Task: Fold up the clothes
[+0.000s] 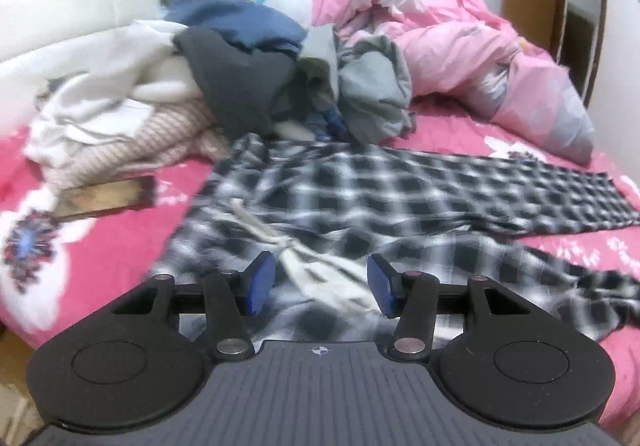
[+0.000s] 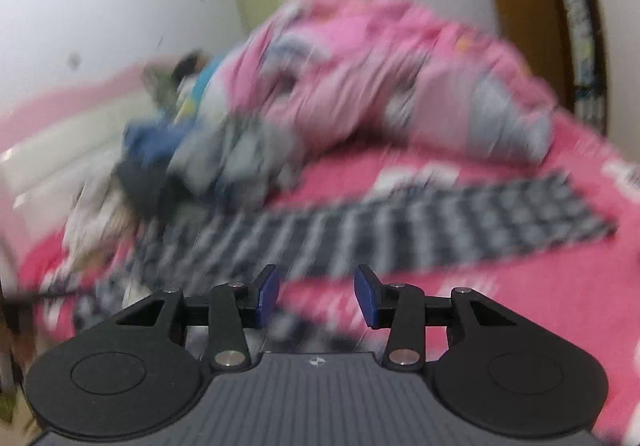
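One pair of checked trousers [image 1: 360, 190] lies spread, unfolded, mid-frame on the bed [image 1: 100, 246]; I judge folding barely begun. My left gripper [image 1: 322, 284] and right gripper [image 2: 316, 296] hang open, empty. Unsorted clothes pile [image 1: 192, 86] waits upper left.

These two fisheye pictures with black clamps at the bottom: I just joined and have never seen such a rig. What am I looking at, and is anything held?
Each picture comes from a camera mounted on a handheld gripper, looking forward along its two blue-padded fingers. A person holds one gripper in each hand.

The left wrist view shows the left gripper above checked black-and-white trousers spread on a pink floral bed sheet, their white drawstring just ahead of the fingers. Behind lie a pile of unfolded clothes and a bunched pink duvet. A person lies at the headboard end.

The right wrist view, blurred, shows the right gripper over the same bed.

Both grippers stand open, holding nothing.
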### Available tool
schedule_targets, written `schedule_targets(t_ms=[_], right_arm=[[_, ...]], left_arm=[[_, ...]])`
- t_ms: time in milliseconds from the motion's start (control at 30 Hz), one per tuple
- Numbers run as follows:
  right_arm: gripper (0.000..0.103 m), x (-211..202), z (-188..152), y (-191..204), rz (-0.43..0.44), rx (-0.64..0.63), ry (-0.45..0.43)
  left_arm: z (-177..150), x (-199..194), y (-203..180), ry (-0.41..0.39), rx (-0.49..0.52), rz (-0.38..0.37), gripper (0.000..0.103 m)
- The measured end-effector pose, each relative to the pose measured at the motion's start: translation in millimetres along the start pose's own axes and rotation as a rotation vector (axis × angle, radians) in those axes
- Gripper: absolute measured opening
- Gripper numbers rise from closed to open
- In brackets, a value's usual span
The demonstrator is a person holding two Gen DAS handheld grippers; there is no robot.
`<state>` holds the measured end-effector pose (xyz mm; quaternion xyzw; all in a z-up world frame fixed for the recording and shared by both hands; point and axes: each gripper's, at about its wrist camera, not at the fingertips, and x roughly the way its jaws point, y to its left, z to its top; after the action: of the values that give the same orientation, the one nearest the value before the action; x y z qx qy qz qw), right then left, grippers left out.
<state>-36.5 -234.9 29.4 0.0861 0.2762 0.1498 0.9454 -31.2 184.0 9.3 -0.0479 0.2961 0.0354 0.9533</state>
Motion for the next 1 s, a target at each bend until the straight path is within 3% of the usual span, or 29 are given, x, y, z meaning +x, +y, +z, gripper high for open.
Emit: schedule_targets(t_ms=[167, 333, 433, 600, 800, 900, 1000], right_arm=[[0.044, 25.4, -48.3, -5.6, 0.030, 0.168, 0.107], [0.048, 20.6, -63.3, -51.4, 0.008, 0.424, 0.112], [0.053, 0.5, -73.3, -83.8, -0.019, 0.566, 0.073], [0.057, -59.9, -97.7, -140.1, -0.147, 0.787, -0.035], [0.062, -130.3, -139.6, -190.2, -0.309, 1.005, -0.165], [0.062, -132.4, -142.6, -198.6, -0.325, 1.000, -0.176], [0.062, -115.5, -125.3, -195.6, -0.285, 0.902, -0.151]], left_arm=[[-17.5, -17.9, -6.8, 0.031, 0.026, -0.003, 0.052], [-32.1, -13.5, -70.2, 0.055, 0.227, -0.222, 0.054], [-36.0, 2.4, -121.9, 0.029, 0.381, -0.341, 0.059], [-31.1, 49.7, -181.4, 0.071, 0.468, -0.467, 0.059], [-32.8, 82.1, -209.9, 0.133, 0.516, -0.507, 0.058], [-36.7, 79.1, -210.2, 0.136, 0.528, -0.528, 0.036], [-41.5, 72.7, -211.2, 0.124, 0.568, -0.537, 0.016]])
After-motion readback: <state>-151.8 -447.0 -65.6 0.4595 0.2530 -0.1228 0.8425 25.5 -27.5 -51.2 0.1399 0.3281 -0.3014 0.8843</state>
